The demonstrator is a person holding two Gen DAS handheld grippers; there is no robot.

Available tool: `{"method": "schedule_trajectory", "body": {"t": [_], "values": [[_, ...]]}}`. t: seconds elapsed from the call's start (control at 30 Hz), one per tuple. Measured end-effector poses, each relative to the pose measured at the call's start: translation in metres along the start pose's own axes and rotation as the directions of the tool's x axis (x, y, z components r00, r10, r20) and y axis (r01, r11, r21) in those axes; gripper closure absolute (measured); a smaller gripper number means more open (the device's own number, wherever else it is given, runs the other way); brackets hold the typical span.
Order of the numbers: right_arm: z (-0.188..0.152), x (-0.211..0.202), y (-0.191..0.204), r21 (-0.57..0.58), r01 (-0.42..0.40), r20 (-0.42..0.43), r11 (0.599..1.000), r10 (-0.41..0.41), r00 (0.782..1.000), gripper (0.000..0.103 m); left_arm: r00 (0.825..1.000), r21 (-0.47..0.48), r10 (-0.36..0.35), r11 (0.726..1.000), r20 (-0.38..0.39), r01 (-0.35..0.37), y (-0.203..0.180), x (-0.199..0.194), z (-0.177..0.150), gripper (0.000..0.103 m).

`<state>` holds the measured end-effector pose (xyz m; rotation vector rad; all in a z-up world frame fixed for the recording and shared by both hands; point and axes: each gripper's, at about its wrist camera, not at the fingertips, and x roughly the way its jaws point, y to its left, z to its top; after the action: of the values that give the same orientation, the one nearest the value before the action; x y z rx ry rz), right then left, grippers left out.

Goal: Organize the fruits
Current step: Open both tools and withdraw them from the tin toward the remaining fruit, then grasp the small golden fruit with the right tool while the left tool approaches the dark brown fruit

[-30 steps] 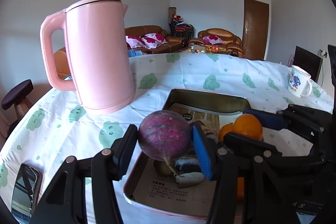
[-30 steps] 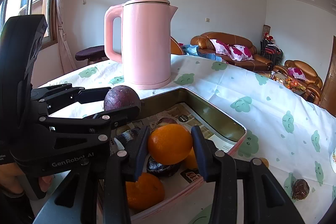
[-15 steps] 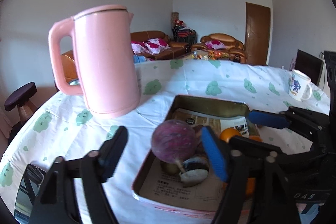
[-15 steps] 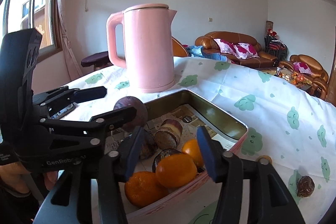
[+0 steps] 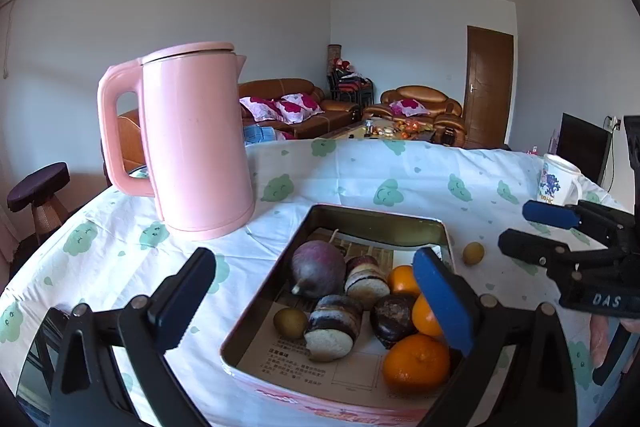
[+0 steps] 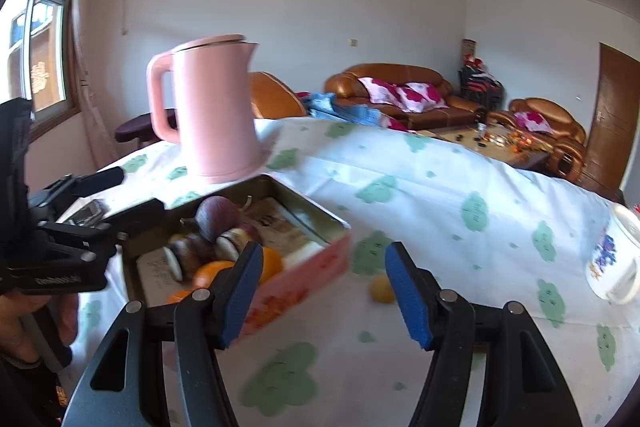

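The right gripper [image 6: 324, 291] hangs nearest, jaws opening and empty — the small yellow fruit [image 6: 382, 289] lies on the cloth just beyond, close beside its right pad, slightly right of centre. This hand is nearer than the left gripper [image 5: 316, 301], which is opening too, nothing between its pads, over the tin [image 5: 380, 221] — purple fruit [image 5: 318, 269] and oranges [image 5: 416, 363] lie inside.
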<state>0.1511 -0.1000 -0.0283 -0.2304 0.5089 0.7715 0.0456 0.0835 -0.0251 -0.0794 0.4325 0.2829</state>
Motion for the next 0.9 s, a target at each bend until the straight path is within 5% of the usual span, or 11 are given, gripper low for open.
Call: {"method": "schedule_trajectory", "body": {"t": [0.23,0.53,0.77,0.83,0.9], "values": [[-0.004,0.025,-0.036,0.069,0.083,-0.119,0.994,-0.075,0.99,0.038,1.0,-0.004,0.003,1.0,0.016,-0.003,-0.012,0.002,0.004,0.0],[-0.007,0.063,-0.041,0.042,0.085,-0.251,0.995,-0.072,0.965,0.039,0.999,0.013,0.031,0.999,-0.003,-0.031,-0.021,0.019,0.02,0.0],[-0.008,0.088,-0.038,0.011,0.095,-0.305,0.995,-0.087,0.948,0.054,0.998,0.014,0.046,0.999,-0.03,-0.046,-0.021,0.031,0.028,0.0],[-0.01,0.093,-0.037,0.006,0.094,-0.325,0.996,-0.087,0.942,0.068,0.999,0.015,0.042,0.999,-0.031,-0.042,-0.022,0.032,0.031,0.0],[-0.012,0.093,-0.038,0.011,0.095,-0.329,0.995,-0.086,0.94,0.071,0.999,0.019,0.034,0.999,-0.024,-0.034,-0.025,0.031,0.034,0.0]]}}
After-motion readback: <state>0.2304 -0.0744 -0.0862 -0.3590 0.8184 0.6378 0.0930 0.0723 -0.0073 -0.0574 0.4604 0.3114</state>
